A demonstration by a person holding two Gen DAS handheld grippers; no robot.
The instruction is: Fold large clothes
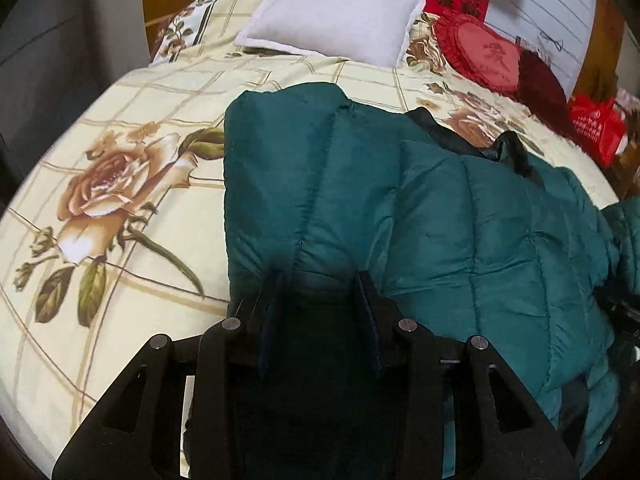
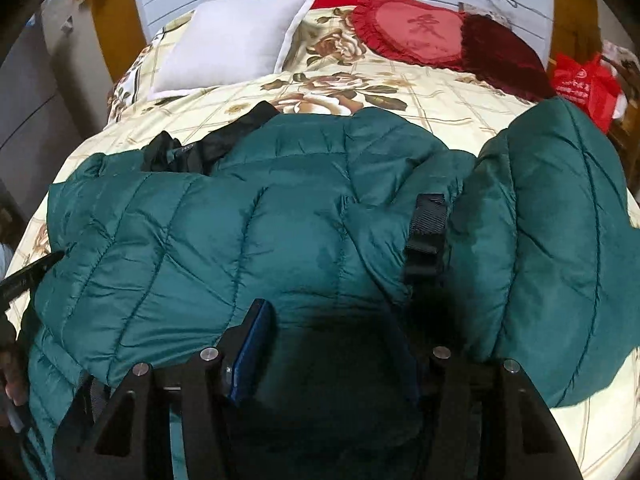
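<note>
A large dark green quilted puffer jacket lies spread on the bed, with a black lining and collar showing at its far edge. In the left wrist view my left gripper has its fingers closed on the jacket's near left hem. In the right wrist view the jacket fills the middle, a sleeve lies at the right, and a black ribbed cuff sits between them. My right gripper holds a bunch of jacket fabric between its fingers.
The bed has a cream floral quilt. A white pillow and red heart cushions lie at the head. A red bag stands at the right bedside. A grey wardrobe stands left.
</note>
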